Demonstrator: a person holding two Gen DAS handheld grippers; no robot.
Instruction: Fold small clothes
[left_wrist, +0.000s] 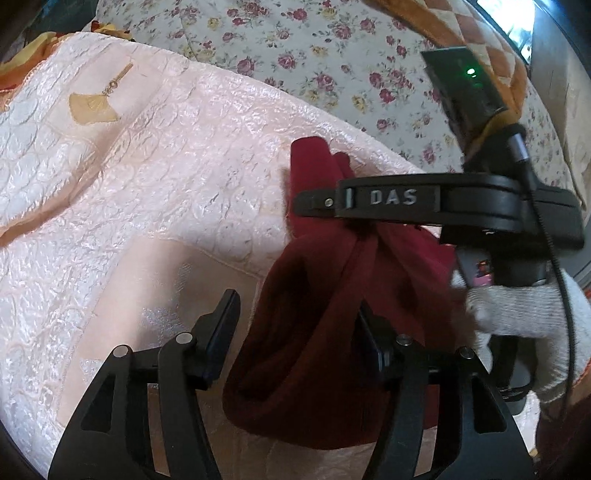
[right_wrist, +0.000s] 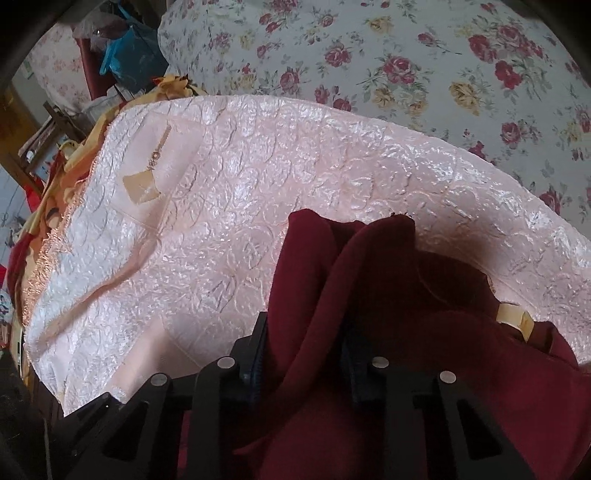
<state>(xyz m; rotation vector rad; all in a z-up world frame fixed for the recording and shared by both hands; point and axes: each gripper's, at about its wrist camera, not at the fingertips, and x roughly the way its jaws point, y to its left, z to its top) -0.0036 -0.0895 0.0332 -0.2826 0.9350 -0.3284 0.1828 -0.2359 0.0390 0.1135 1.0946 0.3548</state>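
Note:
A dark red garment (left_wrist: 314, 332) hangs bunched above a shiny pink quilted cloth (left_wrist: 147, 177). My left gripper (left_wrist: 295, 325) is open, with the hanging red fabric between its fingers and against the right one. My right gripper (left_wrist: 317, 203) reaches in from the right in the left wrist view and is shut on the garment's upper part. In the right wrist view, the right gripper (right_wrist: 306, 343) has the red garment (right_wrist: 369, 369) pinched between its fingers, and folds rise above them. A white-gloved hand (left_wrist: 524, 317) holds the right gripper's handle.
The pink cloth (right_wrist: 240, 229) lies on a rose-patterned bedsheet (right_wrist: 388, 55) that shows beyond it (left_wrist: 314, 48). Yellow-orange fabric (right_wrist: 55, 184) lies at the left edge. Bags and clutter (right_wrist: 122, 55) stand at the far left beyond the bed.

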